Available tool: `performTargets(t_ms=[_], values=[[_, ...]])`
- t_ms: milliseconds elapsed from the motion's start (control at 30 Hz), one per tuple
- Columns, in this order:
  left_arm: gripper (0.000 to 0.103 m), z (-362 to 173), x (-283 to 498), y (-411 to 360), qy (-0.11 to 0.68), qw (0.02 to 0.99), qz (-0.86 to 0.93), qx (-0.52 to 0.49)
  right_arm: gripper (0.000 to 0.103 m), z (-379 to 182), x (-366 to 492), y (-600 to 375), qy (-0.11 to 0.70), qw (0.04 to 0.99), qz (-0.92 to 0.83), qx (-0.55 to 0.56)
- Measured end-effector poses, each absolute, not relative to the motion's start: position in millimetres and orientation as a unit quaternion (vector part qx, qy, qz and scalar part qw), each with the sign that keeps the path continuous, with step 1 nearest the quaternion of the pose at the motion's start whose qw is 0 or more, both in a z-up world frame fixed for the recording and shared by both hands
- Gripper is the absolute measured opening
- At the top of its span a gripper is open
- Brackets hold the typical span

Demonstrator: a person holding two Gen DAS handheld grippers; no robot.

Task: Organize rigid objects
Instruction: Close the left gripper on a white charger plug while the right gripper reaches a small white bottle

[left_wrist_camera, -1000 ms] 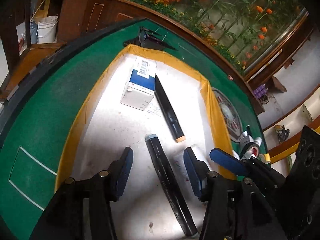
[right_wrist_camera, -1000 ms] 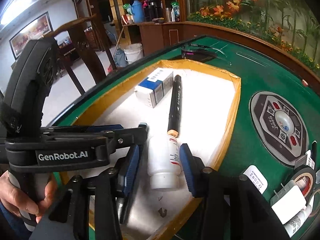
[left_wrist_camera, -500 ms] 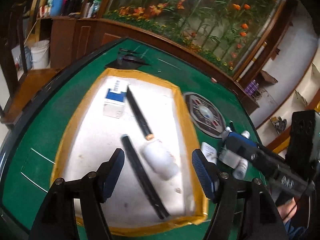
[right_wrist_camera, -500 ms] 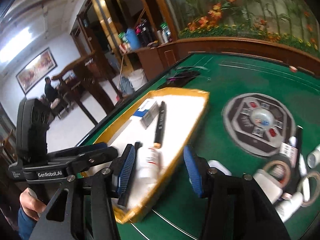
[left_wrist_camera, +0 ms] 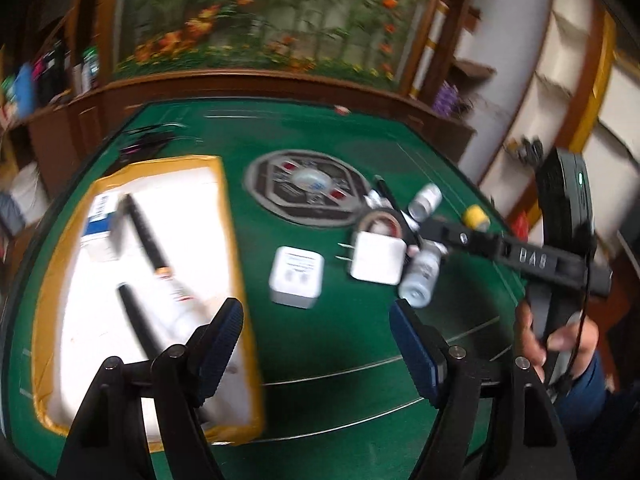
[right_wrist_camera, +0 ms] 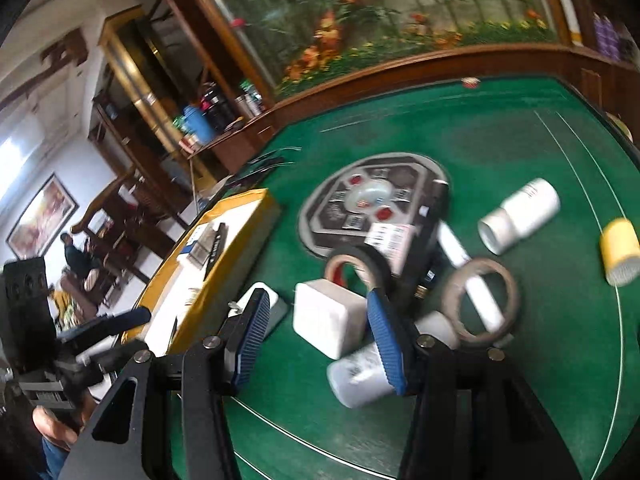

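Note:
A yellow-rimmed white tray (left_wrist_camera: 236, 240) on the left holds a blue-and-white box (left_wrist_camera: 98, 224), two black markers (left_wrist_camera: 146, 232) and a white bottle (left_wrist_camera: 180, 300). On the green felt to its right lie a white adapter (left_wrist_camera: 296, 276), a white charger (left_wrist_camera: 376, 260), small bottles (left_wrist_camera: 420, 276), tape rolls (left_wrist_camera: 376, 220) and a yellow roll (left_wrist_camera: 476, 218). My left gripper (left_wrist_camera: 316, 332) hangs over bare felt beside the tray, its jaws opening with nothing between them. My right gripper (right_wrist_camera: 316, 312) is open above the cluster, and the charger (right_wrist_camera: 328, 320) shows between its fingers without touching the pads.
A round grey control panel (left_wrist_camera: 308, 188) is set into the table's middle. Black pens (left_wrist_camera: 152, 140) lie at the far edge behind the tray. A raised wooden rail (right_wrist_camera: 400, 68) borders the table. A hand (left_wrist_camera: 560, 336) holds the right gripper's handle.
Both grippers have swung right, away from the tray and toward the cluster on the felt. The left jaws have widened. The white bottle that was between the right fingers stays in the tray.

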State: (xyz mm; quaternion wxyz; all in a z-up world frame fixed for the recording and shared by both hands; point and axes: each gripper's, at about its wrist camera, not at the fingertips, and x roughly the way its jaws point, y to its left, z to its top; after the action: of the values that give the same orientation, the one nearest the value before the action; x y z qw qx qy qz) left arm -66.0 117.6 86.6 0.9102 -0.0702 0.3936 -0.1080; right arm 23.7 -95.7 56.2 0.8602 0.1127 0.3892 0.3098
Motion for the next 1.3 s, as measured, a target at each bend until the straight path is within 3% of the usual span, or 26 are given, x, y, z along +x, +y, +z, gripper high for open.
performTargets(t_ms=[367,600,667,833,1000,1300], values=[[0.079,57.9,-0.7,93.4,0.454,0.887,-0.078,-0.022,0.052,60.1,22.5,-106.5,0.381,0.864,0.302,0.13],[0.079,39.8,26.5,91.5,0.482,0.874,-0.068,-0.019,0.053,44.7,37.3,-125.8,0.425,0.851,0.259,0.167],[0.075,38.4,29.7,87.5,0.484,0.873,-0.061,-0.011,0.053,40.1,40.5,-131.7,0.435,0.851,0.236,0.175],[0.052,34.5,29.6,85.0,0.484,0.873,-0.057,-0.005,0.059,35.7,40.4,-138.9,0.443,0.855,0.208,0.172],[0.046,34.8,18.8,75.0,0.483,0.872,-0.078,-0.004,0.059,35.0,36.4,-139.1,0.444,0.857,0.204,0.161],[0.049,25.5,11.2,52.9,0.486,0.87,-0.078,0.009,0.059,36.4,29.3,-144.9,0.433,0.867,0.192,0.155]])
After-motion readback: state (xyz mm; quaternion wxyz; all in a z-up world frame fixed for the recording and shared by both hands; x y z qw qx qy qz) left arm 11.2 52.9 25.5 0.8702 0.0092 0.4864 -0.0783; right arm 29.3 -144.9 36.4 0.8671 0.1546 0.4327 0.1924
